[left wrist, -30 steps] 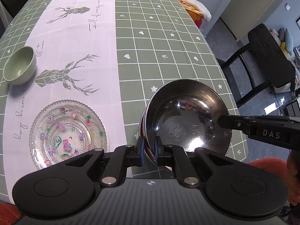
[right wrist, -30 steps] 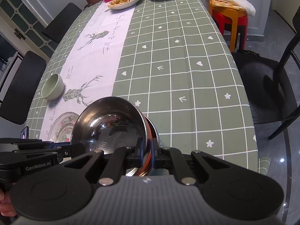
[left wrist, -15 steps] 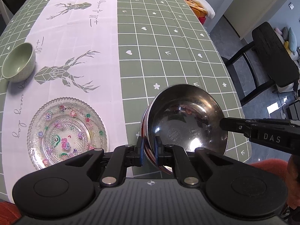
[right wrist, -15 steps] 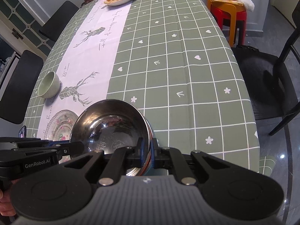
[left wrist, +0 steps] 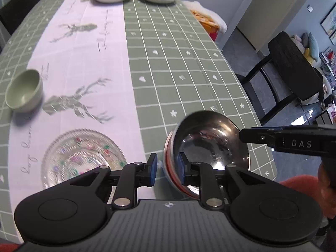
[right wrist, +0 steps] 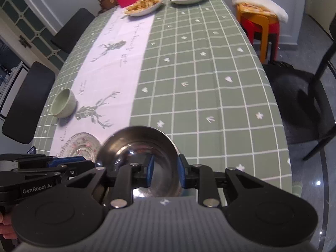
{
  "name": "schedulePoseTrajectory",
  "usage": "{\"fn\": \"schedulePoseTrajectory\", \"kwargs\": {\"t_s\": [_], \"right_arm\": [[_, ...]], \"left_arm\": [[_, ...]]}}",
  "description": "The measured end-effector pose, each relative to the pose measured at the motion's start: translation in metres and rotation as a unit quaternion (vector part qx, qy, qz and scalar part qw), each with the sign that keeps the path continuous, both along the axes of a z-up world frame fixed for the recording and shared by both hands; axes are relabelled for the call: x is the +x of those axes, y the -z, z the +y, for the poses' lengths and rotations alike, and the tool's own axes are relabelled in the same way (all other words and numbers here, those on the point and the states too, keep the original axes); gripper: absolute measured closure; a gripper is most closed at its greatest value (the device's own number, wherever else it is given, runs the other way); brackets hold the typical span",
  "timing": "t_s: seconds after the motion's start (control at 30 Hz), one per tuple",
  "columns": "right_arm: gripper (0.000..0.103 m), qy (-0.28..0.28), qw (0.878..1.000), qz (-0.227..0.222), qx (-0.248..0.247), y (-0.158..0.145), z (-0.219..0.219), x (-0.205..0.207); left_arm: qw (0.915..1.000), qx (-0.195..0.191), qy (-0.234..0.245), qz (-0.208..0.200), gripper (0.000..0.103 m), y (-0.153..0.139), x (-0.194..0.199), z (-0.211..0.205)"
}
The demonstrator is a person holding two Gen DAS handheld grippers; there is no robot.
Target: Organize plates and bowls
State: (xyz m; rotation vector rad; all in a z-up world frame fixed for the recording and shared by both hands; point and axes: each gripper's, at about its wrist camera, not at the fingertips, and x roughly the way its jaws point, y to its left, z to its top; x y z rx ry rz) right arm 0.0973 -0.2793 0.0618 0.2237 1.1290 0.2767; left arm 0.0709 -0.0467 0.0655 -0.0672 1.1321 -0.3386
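Now both claws point(left wrist: 167, 167) point(right wrist: 164, 173) part-open astride bowl rim point(left wrist: 210, 142).

Green cloth point(right wrist: 210, 88) beyond steel bowl point(right wrist: 136, 147) bare; glass plate point(left wrist: 82, 153) left.

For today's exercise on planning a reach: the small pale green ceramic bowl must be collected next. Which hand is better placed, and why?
Left, probably. The pale green ceramic bowl and patterned glass plate lie on the left tongs' side; the right tongs would have to cross over the stacked steel bowls. Both tongs' jaws have just been opening around that rim.
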Motion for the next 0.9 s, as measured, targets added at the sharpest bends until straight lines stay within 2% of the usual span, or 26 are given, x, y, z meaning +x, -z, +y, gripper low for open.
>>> {"fn": "schedulePoseTrajectory", "kwargs": {"t_s": [0.2, 0.43, 0.7, 0.9], "right_arm": [[0.068, -0.027, 0.999, -0.014, 0.017, -0.014, 0.037, 0.012], [0.059, -0.063, 0.998, -0.009, 0.028, -0.016, 0.098, 0.030], [0.056, -0.075, 0.997, 0.001, 0.026, -0.004, 0.166, 0.066], [0.054, -0.077, 0.997, -0.002, 0.024, 0.009, 0.211, 0.096]], "left_arm": [[0.9984, 0.022, -0.012, -0.050, 0.078, -0.018, 0.001, 0.037], [0.9927, 0.040, -0.077, -0.083, 0.078, -0.024, 0.016, 0.103], [0.9775, 0.057, -0.174, -0.106, 0.076, -0.007, 0.041, 0.185], [0.9706, 0.051, -0.212, -0.102, 0.067, 0.012, 0.060, 0.223]]}}
